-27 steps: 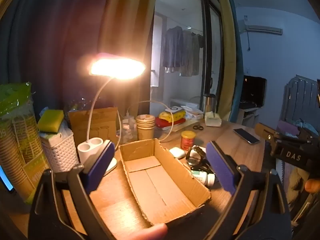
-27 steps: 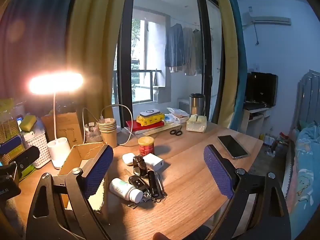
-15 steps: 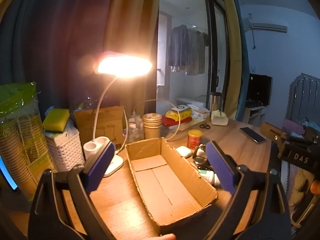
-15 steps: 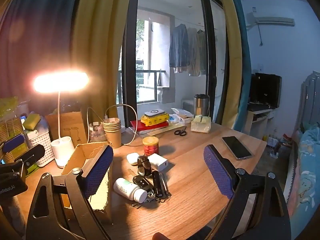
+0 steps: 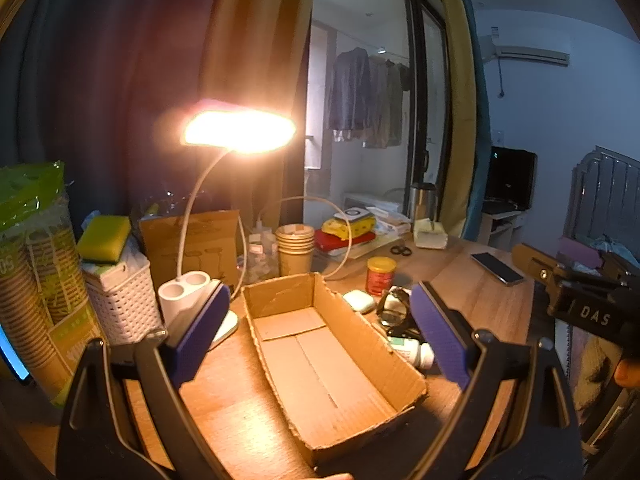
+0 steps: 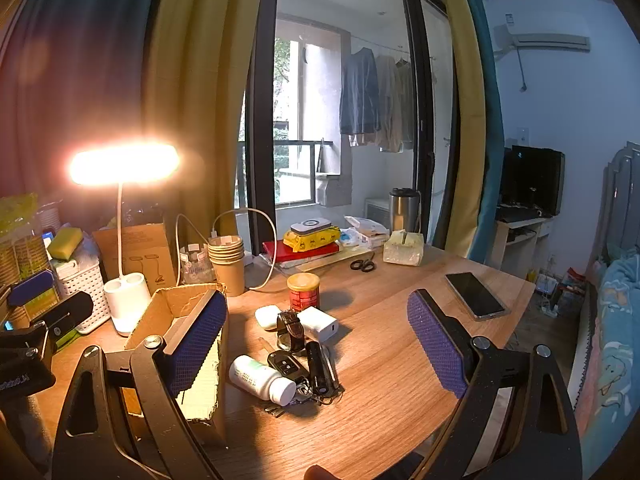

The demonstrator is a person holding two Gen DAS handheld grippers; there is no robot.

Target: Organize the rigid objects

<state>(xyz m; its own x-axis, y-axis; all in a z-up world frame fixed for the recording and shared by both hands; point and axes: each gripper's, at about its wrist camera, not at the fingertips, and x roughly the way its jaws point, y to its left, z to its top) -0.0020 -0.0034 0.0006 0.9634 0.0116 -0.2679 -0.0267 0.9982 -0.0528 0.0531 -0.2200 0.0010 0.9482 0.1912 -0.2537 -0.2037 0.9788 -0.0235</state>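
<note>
Both grippers, left (image 5: 320, 336) and right (image 6: 318, 344), hang wide open, holding nothing. An empty box (image 5: 332, 360) sits at the desk's (image 6: 384, 408) near-left edge; beside it mid-desk lie bottle (image 6: 262, 378), keys (image 6: 290, 368), watch (image 6: 290, 330), charger (image 6: 320, 324).

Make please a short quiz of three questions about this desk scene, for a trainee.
1. True or false: the cardboard box already holds an item.
2. Which lies nearest the white pill bottle? A) scissors B) car key C) phone
3. Fill in: both pairs of jaws stand ___.

Key:
1. False; its floor is bare.
2. B; the car key lies right against it, while the scissors and phone lie further off.
3. Open; the left gripper and right gripper hold nothing.
</note>
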